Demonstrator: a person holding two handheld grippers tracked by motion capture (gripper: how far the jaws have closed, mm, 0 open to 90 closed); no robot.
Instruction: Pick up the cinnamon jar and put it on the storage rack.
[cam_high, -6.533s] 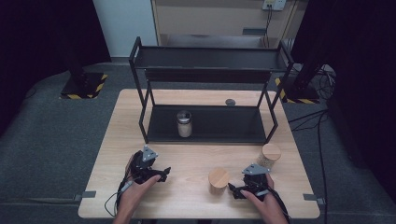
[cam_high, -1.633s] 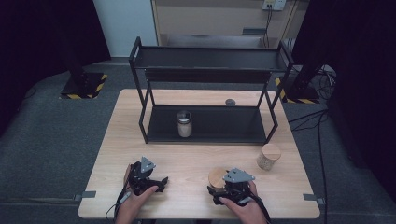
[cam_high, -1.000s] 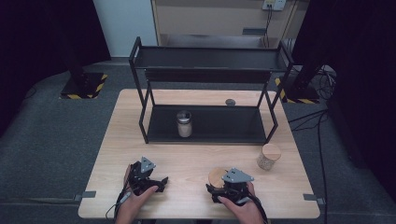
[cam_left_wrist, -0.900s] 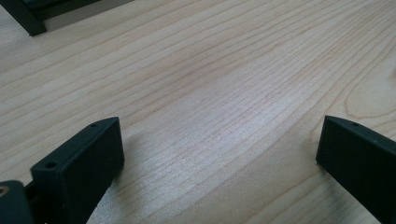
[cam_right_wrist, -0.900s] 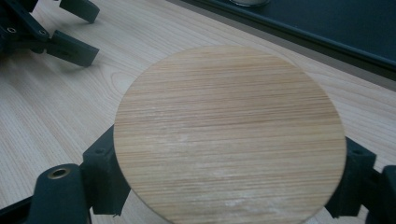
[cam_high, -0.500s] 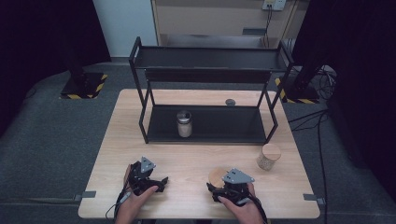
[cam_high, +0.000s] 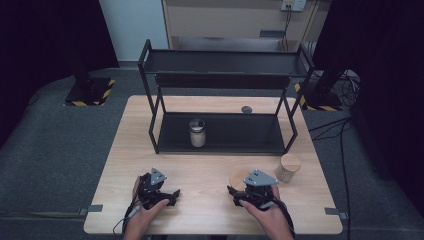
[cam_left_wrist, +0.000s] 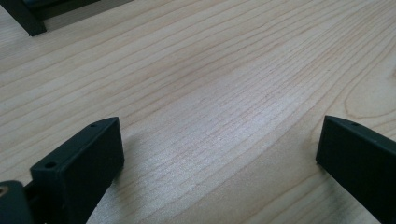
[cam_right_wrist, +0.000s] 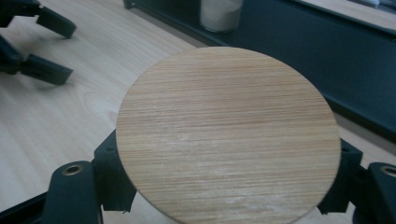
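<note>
Right now the wooden-lidded jar (cam_right_wrist: 228, 135) sits between the jaws of the right gripper (cam_high: 248, 194), near the front of the table (cam_high: 210, 170) and a little right of centre. In the right gripper view its round lid fills the space between the 2 black jaws, which stand at either flank of the jar just below the lid; they look closed on it, though the contact itself is hidden under the lid's rim.

Judging from this, the grasp is made or nearly made and the carrying is all still to do: the jar is low at the table's front and nothing shows it lifted. A likely goal is the black rack (cam_high: 225, 95), but the pictures do not settle that.

The left gripper (cam_high: 162, 192) rests at the front left, jaws spread wide over bare wood with nothing between them, well apart from the right one.

Outward from the jar, a second wooden-lidded jar (cam_high: 289, 167) stands near it to the right, close to the rack's front right leg. The glass jar (cam_high: 197, 132) stands on the rack's lower shelf, left of its middle. A small dark disc (cam_high: 246, 109) lies on the table behind the rack.

Open wood runs between the jar and the rack's front edge, and the lower shelf is free to the right of the glass jar. The top shelf limits headroom there, so a low, level entry seems wise.
</note>
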